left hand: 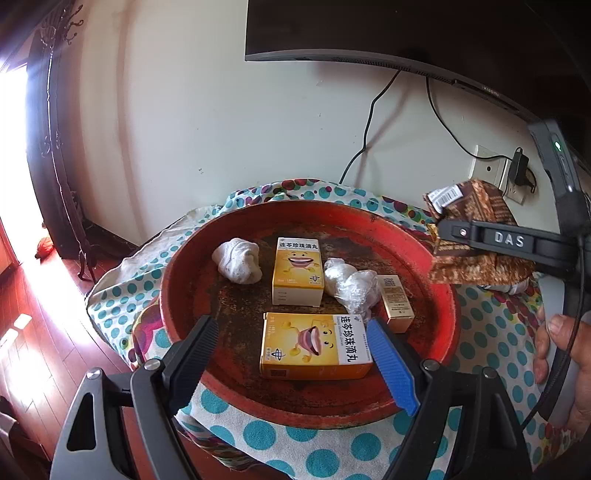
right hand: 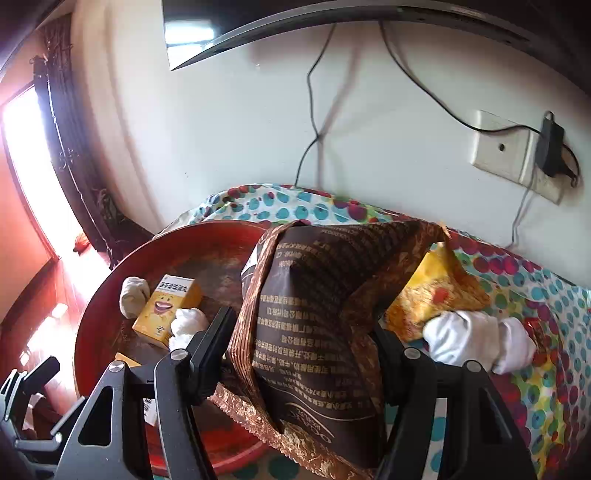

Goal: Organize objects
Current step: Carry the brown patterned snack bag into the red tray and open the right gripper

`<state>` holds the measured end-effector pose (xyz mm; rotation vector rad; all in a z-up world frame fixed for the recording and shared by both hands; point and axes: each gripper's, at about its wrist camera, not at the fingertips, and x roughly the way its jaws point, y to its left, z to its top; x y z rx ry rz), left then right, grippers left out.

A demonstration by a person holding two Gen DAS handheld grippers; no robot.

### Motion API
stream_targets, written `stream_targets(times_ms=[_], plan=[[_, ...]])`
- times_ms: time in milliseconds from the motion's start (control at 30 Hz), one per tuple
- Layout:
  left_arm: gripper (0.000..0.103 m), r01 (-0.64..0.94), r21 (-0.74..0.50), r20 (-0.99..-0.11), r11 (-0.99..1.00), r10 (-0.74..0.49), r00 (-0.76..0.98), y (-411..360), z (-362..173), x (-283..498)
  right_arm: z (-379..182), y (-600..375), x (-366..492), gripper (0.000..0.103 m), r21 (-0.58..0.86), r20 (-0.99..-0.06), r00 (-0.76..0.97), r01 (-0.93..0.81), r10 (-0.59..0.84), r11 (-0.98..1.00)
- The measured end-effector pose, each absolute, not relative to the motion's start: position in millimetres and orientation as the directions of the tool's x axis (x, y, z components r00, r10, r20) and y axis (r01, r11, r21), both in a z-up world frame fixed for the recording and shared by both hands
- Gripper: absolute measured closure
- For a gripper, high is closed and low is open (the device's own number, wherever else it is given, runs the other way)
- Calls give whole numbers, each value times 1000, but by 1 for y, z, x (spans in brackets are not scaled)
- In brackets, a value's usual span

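A round red tray [left hand: 192, 240] sits on the polka-dot cloth [left hand: 266, 435]. In it lie two yellow medicine boxes [left hand: 297, 271] [left hand: 314, 347], a rolled white sock [left hand: 238, 260], a crumpled white plastic wad [left hand: 351, 282] and a small gold box [left hand: 397, 302]. My left gripper [left hand: 295, 363] is open and empty, its jaws either side of the near yellow box. My right gripper [right hand: 303, 354] is shut on a brown snack bag [right hand: 314, 317], held above the tray's right rim [right hand: 122, 258]; the bag also shows in the left wrist view [left hand: 476, 236].
On the cloth right of the tray lie a yellow snack packet [right hand: 436, 295] and a white sock roll [right hand: 476, 339]. A wall with a socket plate [right hand: 502, 147], cables and a monitor [left hand: 406, 33] stands behind. The table edge and wooden floor [left hand: 44, 332] are at left.
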<state>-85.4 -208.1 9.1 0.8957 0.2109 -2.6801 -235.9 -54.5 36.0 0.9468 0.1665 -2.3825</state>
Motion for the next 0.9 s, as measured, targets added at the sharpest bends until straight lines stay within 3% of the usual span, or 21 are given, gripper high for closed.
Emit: stream_targets(times_ms=[233, 467, 900], plan=[[18, 341, -36, -609, -940, -250, -753, -216, 8, -88, 40, -123, -251, 40, 43, -693, -557, 604, -459, -796], [18, 342, -59, -628, -938, -231, -743, -224, 0, -90, 18, -167, -281, 40, -76, -762, -538, 628, -361, -775], [18, 354, -95, -636, -931, -216, -741, -232, -3, -92, -21, -224, -280, 40, -71, -832, -409, 748, -374, -660]])
